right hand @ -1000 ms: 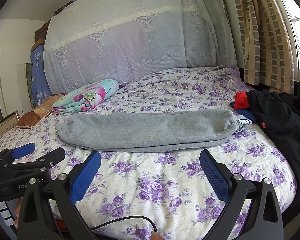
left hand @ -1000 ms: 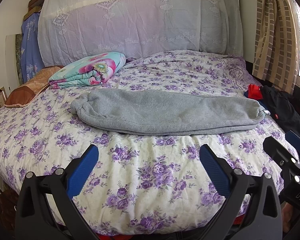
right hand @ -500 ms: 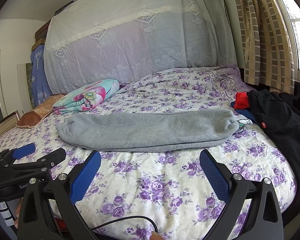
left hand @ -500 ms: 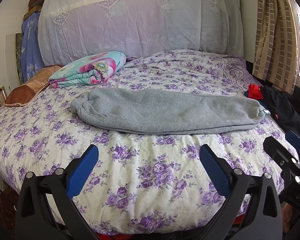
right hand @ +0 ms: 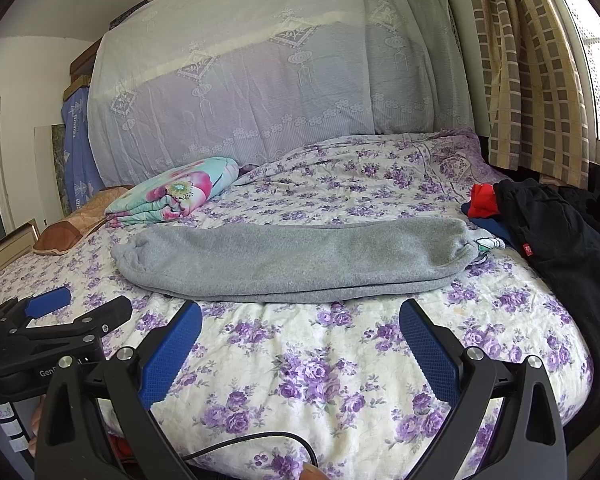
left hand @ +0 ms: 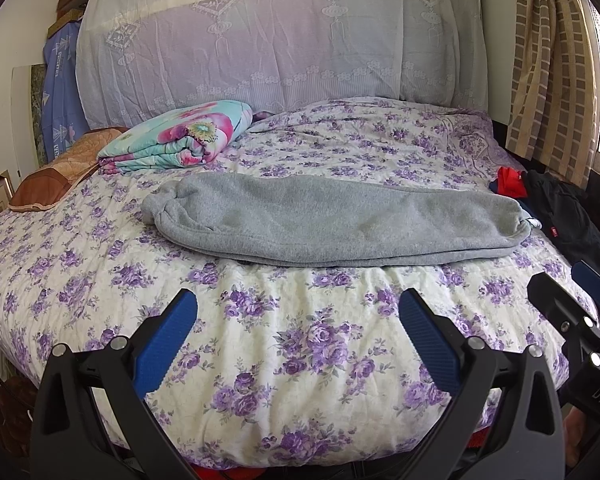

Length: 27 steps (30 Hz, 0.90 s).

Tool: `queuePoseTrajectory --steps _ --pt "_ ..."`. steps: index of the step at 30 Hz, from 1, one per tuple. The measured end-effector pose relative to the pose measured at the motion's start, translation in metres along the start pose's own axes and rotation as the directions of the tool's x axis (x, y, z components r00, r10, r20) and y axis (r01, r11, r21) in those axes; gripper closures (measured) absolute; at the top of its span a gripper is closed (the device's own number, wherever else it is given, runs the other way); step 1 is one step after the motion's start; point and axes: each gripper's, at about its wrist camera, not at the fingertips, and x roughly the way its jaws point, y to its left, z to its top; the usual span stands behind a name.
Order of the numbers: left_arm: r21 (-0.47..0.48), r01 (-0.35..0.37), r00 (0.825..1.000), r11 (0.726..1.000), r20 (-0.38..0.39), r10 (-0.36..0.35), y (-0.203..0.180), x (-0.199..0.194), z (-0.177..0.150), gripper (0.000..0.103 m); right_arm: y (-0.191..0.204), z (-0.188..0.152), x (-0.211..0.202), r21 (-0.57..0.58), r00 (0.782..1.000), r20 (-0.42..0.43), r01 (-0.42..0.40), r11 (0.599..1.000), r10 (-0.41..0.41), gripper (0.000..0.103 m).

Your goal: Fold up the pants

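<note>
Grey sweatpants [left hand: 332, 224] lie folded lengthwise across the floral bed, cuffs to the left and waist to the right; they also show in the right wrist view [right hand: 300, 260]. My left gripper [left hand: 298, 312] is open and empty, hovering over the bed's near edge, short of the pants. My right gripper [right hand: 300, 320] is open and empty, also just short of the pants' near edge. The right gripper shows at the right edge of the left wrist view [left hand: 572, 296]. The left gripper shows at the left of the right wrist view [right hand: 80, 308].
A folded floral quilt [left hand: 180, 140] and a brown pillow [left hand: 56, 180] lie at the back left. Black clothes [right hand: 560, 248] and a red garment [right hand: 482, 200] are piled on the bed's right side. A black cable [right hand: 260, 438] runs along the front edge.
</note>
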Motion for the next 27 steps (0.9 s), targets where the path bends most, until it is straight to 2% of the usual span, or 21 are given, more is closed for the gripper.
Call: queuePoseTrajectory --steps 14,18,22,27 --pt "-0.014 0.005 0.998 1.0 -0.056 -0.006 0.003 0.019 -0.004 0.004 -0.004 -0.006 0.015 0.019 0.999 -0.044 -0.001 1.0 0.002 0.004" --pt "-0.033 0.013 0.993 0.999 -0.116 -0.017 0.009 0.041 -0.01 0.004 -0.009 -0.014 0.036 0.038 0.994 -0.106 0.006 0.999 -0.002 0.004" --pt "-0.06 0.01 0.982 0.998 -0.19 -0.022 0.016 0.07 -0.018 0.004 -0.021 -0.027 0.065 0.082 0.981 -0.196 0.017 0.997 0.0 0.004" --pt "-0.075 -0.006 0.968 0.997 -0.251 -0.013 0.026 0.107 -0.023 0.004 -0.037 -0.033 0.101 0.097 0.966 -0.256 0.068 0.993 -0.042 0.004"
